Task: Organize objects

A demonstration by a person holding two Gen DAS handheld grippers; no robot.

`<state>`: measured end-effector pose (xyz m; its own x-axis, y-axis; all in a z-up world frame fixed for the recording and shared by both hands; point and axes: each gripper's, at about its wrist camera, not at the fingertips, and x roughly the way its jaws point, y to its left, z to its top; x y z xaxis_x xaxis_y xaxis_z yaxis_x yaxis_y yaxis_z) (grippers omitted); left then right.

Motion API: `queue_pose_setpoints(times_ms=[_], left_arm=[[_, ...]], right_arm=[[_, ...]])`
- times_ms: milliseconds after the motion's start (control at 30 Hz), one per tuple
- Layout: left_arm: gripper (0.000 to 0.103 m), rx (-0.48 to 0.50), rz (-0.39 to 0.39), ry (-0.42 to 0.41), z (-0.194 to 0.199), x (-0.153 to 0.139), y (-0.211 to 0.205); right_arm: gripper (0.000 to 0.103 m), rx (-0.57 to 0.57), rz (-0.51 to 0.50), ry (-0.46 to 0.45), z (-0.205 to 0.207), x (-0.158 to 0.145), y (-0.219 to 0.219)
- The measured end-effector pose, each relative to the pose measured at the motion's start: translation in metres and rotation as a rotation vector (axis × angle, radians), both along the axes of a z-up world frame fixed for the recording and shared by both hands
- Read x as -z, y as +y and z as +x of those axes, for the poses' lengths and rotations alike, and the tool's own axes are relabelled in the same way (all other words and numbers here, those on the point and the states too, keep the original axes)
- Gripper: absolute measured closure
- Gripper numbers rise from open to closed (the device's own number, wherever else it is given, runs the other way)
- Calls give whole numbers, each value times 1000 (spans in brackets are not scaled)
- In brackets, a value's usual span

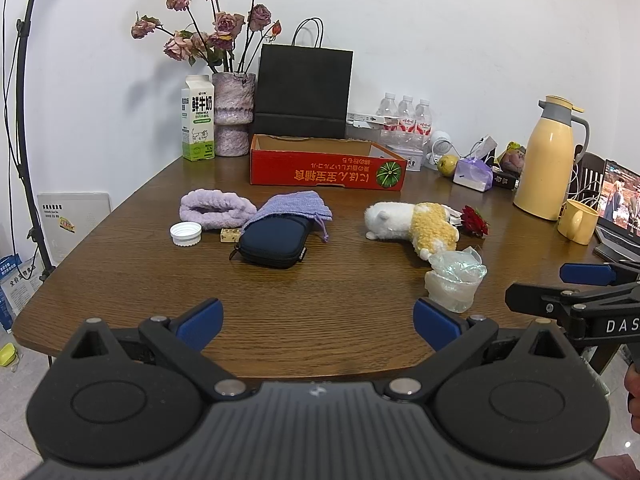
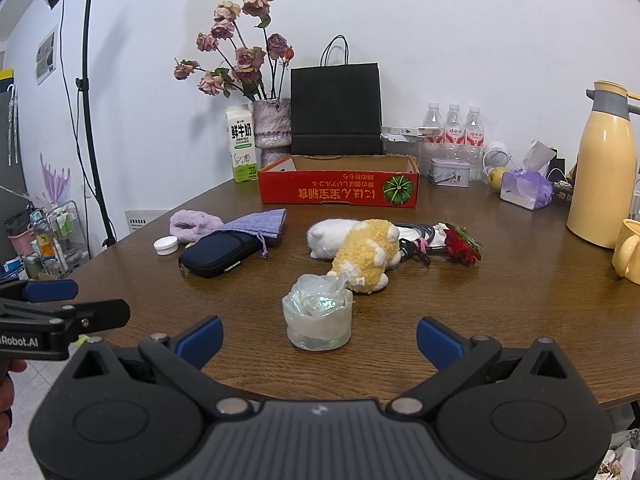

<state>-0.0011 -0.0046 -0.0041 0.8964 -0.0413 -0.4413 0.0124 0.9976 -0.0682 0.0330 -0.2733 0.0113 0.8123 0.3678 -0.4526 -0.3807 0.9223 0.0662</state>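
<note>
Loose objects lie on the brown table [image 1: 280, 300]: a navy zip pouch [image 1: 272, 240], a lilac drawstring bag [image 1: 292, 208], a lilac fluffy band [image 1: 212, 210], a white cap [image 1: 185, 234], a white-and-yellow plush toy [image 1: 416, 222], a red flower [image 1: 474, 220] and a clear plastic cup [image 1: 454, 280]. An open red cardboard box [image 1: 324, 168] stands behind them. My left gripper [image 1: 318, 324] is open and empty near the front edge. My right gripper [image 2: 320, 340] is open and empty, with the cup [image 2: 318, 320] just ahead between its fingers.
At the back stand a milk carton [image 1: 198, 120], a vase of dried roses [image 1: 234, 116], a black paper bag [image 1: 304, 92] and water bottles [image 1: 406, 116]. A yellow thermos [image 1: 550, 160], yellow mug [image 1: 578, 222] and laptop [image 1: 620, 208] are at right.
</note>
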Motion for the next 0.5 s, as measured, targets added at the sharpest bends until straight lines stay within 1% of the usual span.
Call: queue_pose_setpoints(times_ms=[500], left_arm=[[0,-2,-1,4,-1,2,-5]], right_arm=[[0,0,0,1,0,0,0]])
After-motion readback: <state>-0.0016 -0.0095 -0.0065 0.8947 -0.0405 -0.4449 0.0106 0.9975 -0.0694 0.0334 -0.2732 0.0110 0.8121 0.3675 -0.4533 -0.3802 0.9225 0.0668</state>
